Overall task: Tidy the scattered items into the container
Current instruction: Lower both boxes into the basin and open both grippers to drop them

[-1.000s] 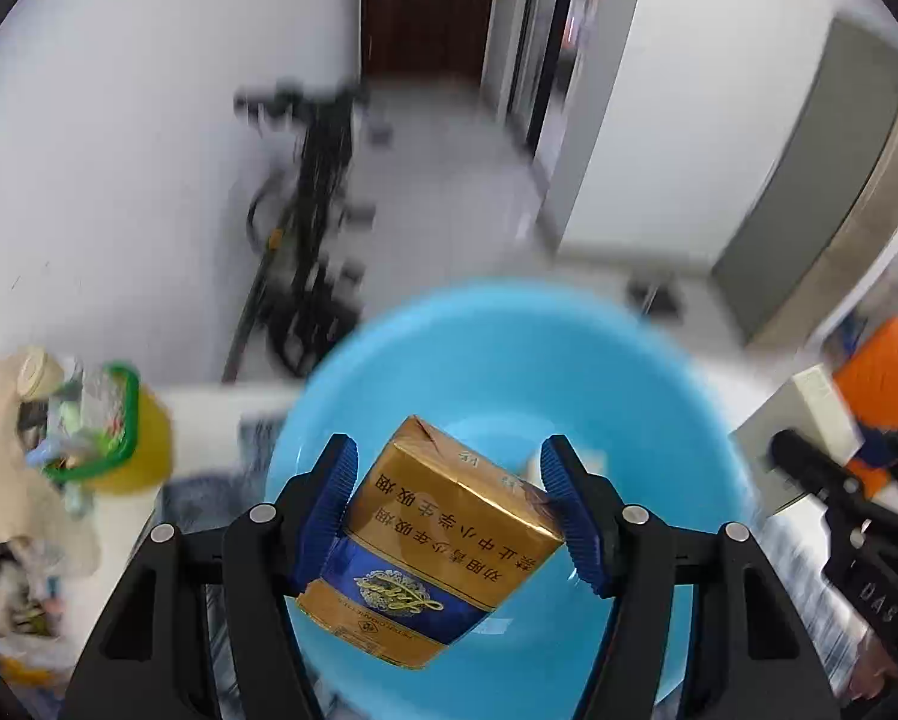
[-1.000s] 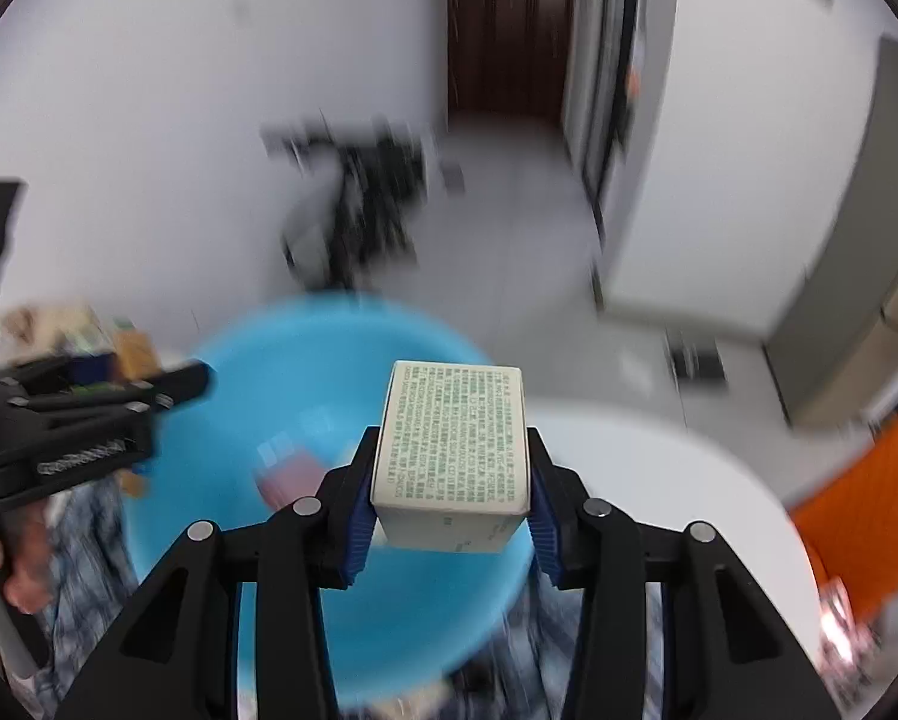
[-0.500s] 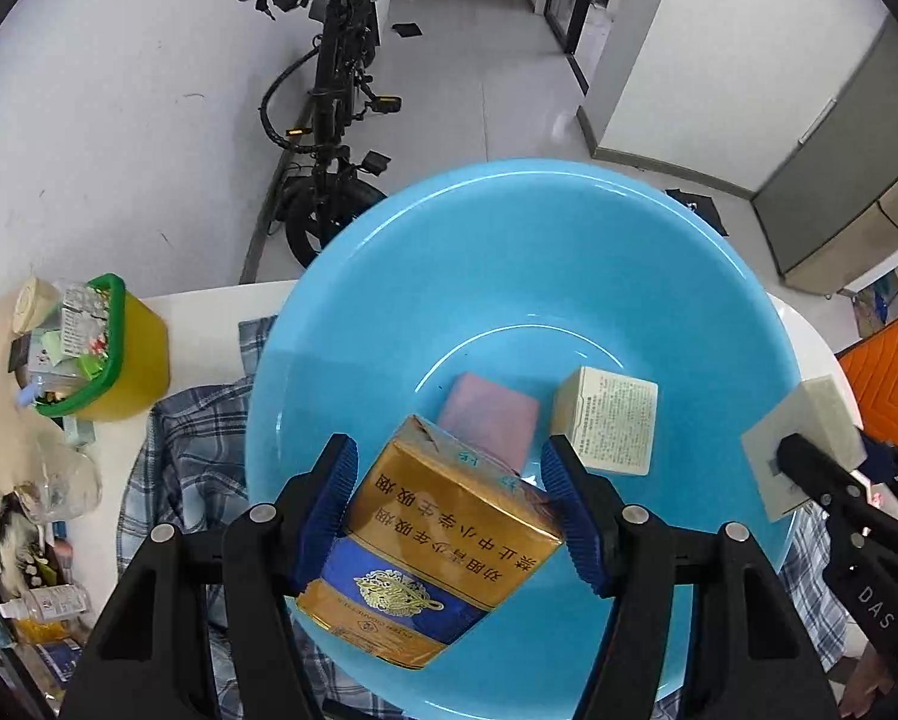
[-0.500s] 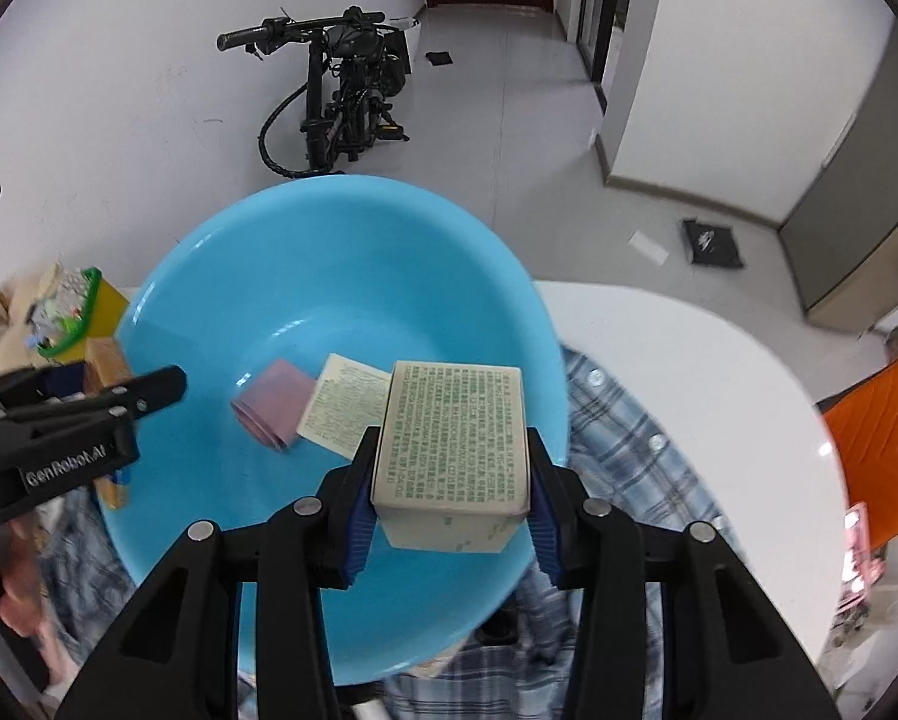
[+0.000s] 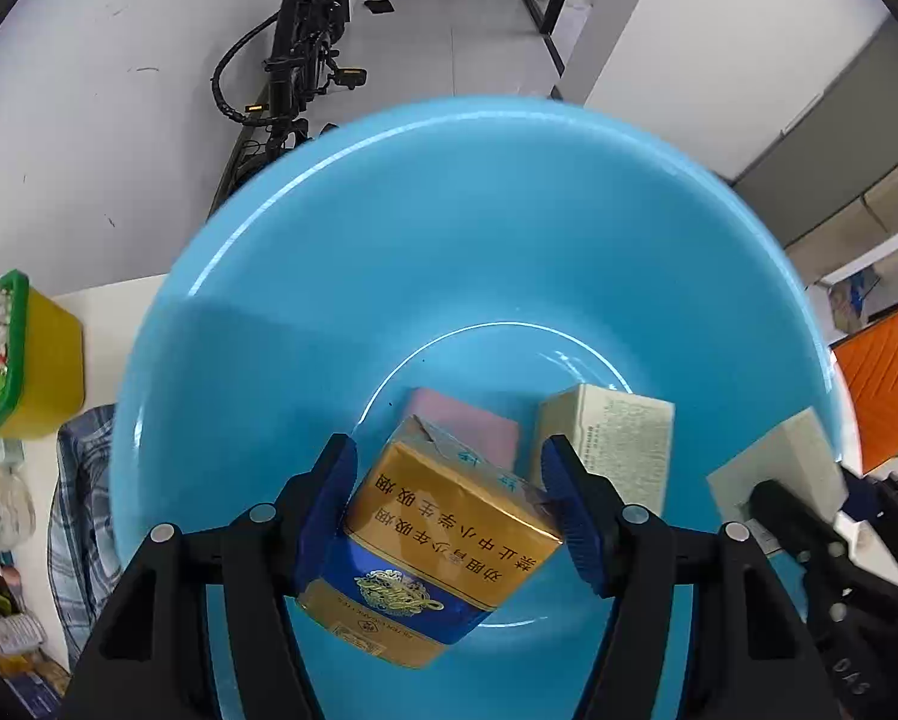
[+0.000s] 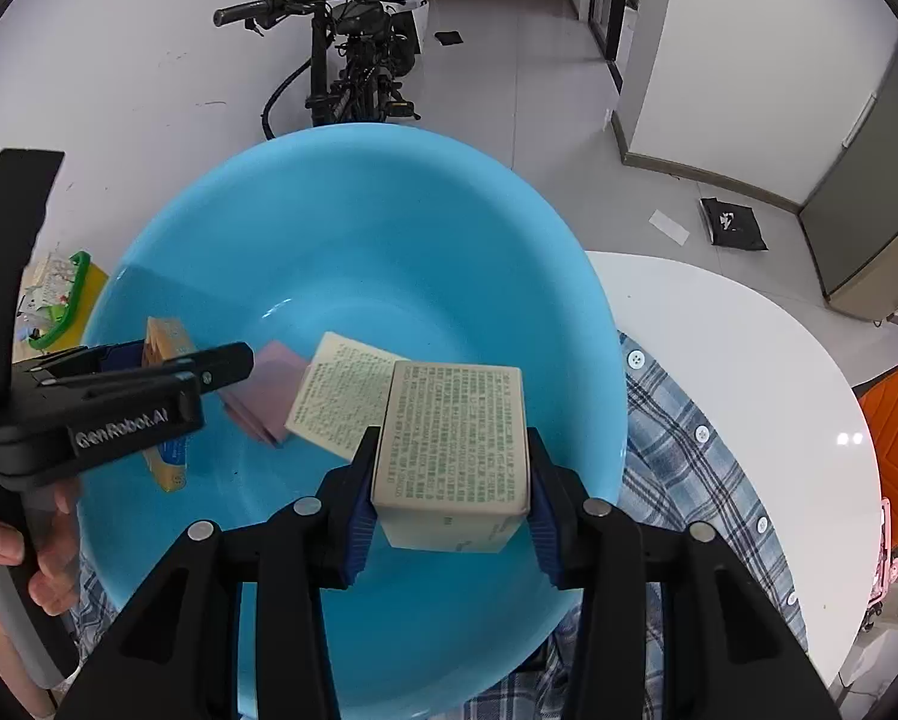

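A big light-blue basin [image 5: 389, 252] fills both views; in the right wrist view its wall [image 6: 329, 228] is nearest. My left gripper [image 5: 455, 504] is shut on a tilted gold-and-blue box [image 5: 443, 546] over the basin's inside. My right gripper [image 6: 449, 474] is shut on a cream box with green print [image 6: 455, 426] above the basin's near right rim. On the basin floor lie a pink pad [image 5: 473, 426] and another cream printed box [image 5: 617, 438]. The left gripper with its gold box [image 6: 167, 336] shows at the left of the right wrist view.
The basin sits on a plaid shirt [image 6: 689, 438] spread on a round white table [image 6: 749, 348]. A yellow tub with a green rim [image 5: 35, 360] and clutter stand at the left. A bicycle [image 6: 353, 60] leans on the wall beyond the table.
Both grippers have moved forward and down over the basin with their boxes still held. The basin now looms larger and the pink pad and cream box inside are closer.
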The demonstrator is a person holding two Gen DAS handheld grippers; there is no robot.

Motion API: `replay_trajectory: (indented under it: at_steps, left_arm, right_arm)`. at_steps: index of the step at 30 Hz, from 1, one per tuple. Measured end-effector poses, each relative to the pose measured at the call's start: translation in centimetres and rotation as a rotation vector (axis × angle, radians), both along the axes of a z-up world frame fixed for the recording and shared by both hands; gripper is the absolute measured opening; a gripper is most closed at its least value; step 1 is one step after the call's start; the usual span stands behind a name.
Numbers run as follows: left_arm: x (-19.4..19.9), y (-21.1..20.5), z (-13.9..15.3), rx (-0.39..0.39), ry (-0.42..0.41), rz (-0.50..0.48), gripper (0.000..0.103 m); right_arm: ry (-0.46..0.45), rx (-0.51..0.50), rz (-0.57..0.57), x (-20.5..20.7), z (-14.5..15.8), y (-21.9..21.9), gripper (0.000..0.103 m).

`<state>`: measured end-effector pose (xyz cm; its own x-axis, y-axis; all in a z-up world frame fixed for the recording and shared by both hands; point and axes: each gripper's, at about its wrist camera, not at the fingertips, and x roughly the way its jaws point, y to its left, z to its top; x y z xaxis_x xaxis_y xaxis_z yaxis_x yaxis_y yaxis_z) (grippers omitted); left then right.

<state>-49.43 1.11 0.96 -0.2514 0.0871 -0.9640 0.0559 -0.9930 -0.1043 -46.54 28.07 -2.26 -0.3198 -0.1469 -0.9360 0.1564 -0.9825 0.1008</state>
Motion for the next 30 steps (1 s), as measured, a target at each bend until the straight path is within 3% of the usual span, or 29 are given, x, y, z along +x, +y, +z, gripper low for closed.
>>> replay_trajectory:
  at_steps: [3, 5, 10, 16, 18, 20, 30]
  left_arm:
    - [-0.3, 0.1, 0.0, 0.018, 0.002, -0.002, 0.072]
    - [-0.5, 0.2, 0.0, 0.035, -0.018, -0.001, 0.086]
    - [-0.3, 0.2, 0.2, -0.003, -0.020, 0.009, 0.086]
    - [0.3, -0.7, 0.9, 0.010, 0.002, 0.021, 0.086]
    - [0.5, -0.9, 1.2, 0.013, 0.012, 0.008, 0.086]
    - [0.7, -1.1, 1.5, 0.003, 0.022, 0.003, 0.086]
    - [1.7, -1.9, 2.9, -0.026, 0.049, -0.009, 0.086]
  right_arm:
    - [0.000, -0.038, -0.011, -0.4, 0.0, 0.4, 0.042]
    - [0.000, -0.049, -0.015, -0.6, -0.2, 0.4, 0.042]
    - [0.014, -0.029, -0.010, -0.2, 0.0, 0.2, 0.042]
    - [0.025, -0.031, -0.011, -0.1, 0.2, 0.2, 0.042]
    - [0.035, -0.027, -0.002, -0.1, 0.1, -0.2, 0.044]
    - [0.056, -0.001, -0.001, -0.1, 0.1, -0.5, 0.064]
    - [0.078, 0.021, 0.003, 0.4, 0.3, -1.3, 0.068]
